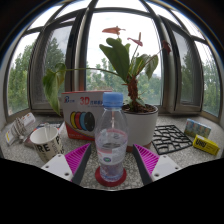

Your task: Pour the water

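Clear plastic bottle [111, 140] between spread hand-held gripper [111, 160] fingers, mug [46, 137] left, plant pot [139, 125] right.

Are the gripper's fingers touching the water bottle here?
Cannot tell. In the gripper view the water bottle stands between the fingers of the gripper, but no contact or gap shows plainly at either side.

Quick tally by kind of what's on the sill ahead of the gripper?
Water bottles: 1, standing between the open gripper fingers
Mugs: 1
Potted plants: 1
Colourful boxes: 1
Yellow packets: 1
Total: 5
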`<move>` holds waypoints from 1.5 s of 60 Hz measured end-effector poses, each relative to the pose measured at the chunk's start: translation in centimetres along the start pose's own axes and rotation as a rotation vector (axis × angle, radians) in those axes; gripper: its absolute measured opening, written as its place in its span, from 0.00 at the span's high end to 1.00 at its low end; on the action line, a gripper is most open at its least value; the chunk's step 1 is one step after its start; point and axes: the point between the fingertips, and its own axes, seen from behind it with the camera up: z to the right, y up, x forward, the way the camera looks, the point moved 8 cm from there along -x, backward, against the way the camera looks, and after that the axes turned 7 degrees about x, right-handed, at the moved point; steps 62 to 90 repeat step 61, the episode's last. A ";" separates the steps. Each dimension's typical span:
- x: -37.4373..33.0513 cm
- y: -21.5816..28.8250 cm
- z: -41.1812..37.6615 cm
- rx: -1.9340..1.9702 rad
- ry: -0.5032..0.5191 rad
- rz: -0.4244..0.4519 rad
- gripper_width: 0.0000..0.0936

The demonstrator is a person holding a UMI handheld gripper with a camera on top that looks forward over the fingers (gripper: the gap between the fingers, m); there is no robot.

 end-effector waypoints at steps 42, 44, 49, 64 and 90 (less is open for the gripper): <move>-28.5 0.0 -0.6 0.018 -0.142 -0.106 0.08; -29.2 0.0 -0.5 0.006 -0.155 -0.099 0.09; -30.3 0.1 -0.4 -0.001 -0.167 -0.094 0.09; -30.8 0.1 -0.9 0.008 -0.161 -0.095 0.08; -30.8 0.1 -0.9 0.008 -0.161 -0.095 0.08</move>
